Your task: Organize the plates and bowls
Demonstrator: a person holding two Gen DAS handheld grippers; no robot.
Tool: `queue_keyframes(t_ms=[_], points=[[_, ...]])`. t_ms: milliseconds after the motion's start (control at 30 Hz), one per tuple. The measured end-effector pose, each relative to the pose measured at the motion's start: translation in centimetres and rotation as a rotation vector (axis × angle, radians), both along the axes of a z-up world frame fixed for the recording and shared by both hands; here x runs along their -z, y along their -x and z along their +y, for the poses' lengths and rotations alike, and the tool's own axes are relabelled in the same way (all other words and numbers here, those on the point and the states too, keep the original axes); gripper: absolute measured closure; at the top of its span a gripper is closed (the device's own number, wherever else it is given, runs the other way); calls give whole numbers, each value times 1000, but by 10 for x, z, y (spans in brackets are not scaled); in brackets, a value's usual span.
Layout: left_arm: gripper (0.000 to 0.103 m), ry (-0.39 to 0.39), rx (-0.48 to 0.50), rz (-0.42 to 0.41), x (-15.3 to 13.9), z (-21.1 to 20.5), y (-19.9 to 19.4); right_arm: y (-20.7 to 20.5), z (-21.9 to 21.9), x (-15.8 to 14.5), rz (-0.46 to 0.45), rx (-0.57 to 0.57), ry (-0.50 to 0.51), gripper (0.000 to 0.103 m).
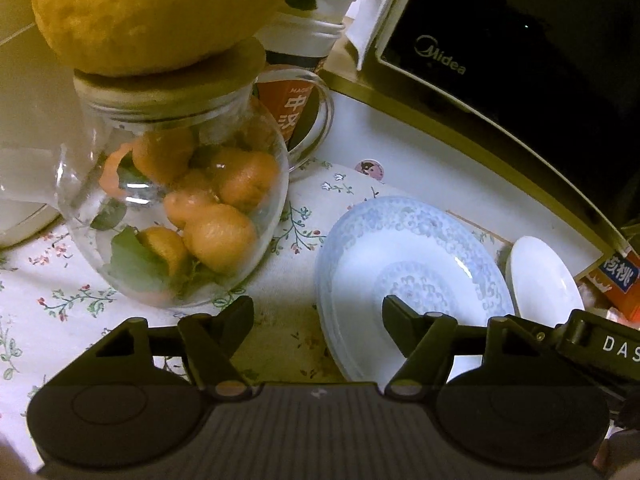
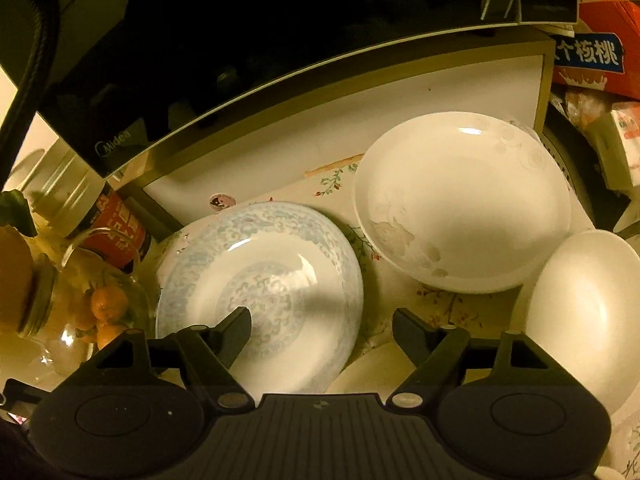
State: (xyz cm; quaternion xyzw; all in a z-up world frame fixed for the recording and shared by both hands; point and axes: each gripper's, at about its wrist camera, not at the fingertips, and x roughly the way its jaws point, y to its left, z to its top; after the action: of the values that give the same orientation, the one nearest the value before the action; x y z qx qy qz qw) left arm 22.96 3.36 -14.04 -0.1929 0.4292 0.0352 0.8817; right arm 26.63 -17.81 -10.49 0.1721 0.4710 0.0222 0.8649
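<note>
Left wrist view: left gripper with jaws released and nothing between them, poised above a floral-print tablecloth. Right fingertip over the near edge of a round blue-patterned white plate, the top one of a short stack lying flat on the cloth; contact impossible to judge. Just beside that stack on the right, a small plain white dish. To the left, a clear glass jar of small orange fruits with a wooden lid, topped by a large yellow citrus fruit. Behind, a black Midea microwave oven.

Right wrist view: right gripper likewise spread wide, gripping nothing. Left fingertip overlapping the blue-patterned plate, right fingertip past its rim over the cloth. Beyond, a large shallow white bowl with faint pale motifs, tilted and resting near the microwave base. At right, a plain white bowl just beside it. Far left, the fruit jar; above, the microwave.
</note>
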Motion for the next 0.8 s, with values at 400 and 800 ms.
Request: queue_keyframes(t_ms=[400,800], points=[[49,27,9,2,7,3,-7,-9,-5,12,25,11,12,44],[87,25,57,-15,18,-4,-11,-12,-3,30,35,13,-1,82]])
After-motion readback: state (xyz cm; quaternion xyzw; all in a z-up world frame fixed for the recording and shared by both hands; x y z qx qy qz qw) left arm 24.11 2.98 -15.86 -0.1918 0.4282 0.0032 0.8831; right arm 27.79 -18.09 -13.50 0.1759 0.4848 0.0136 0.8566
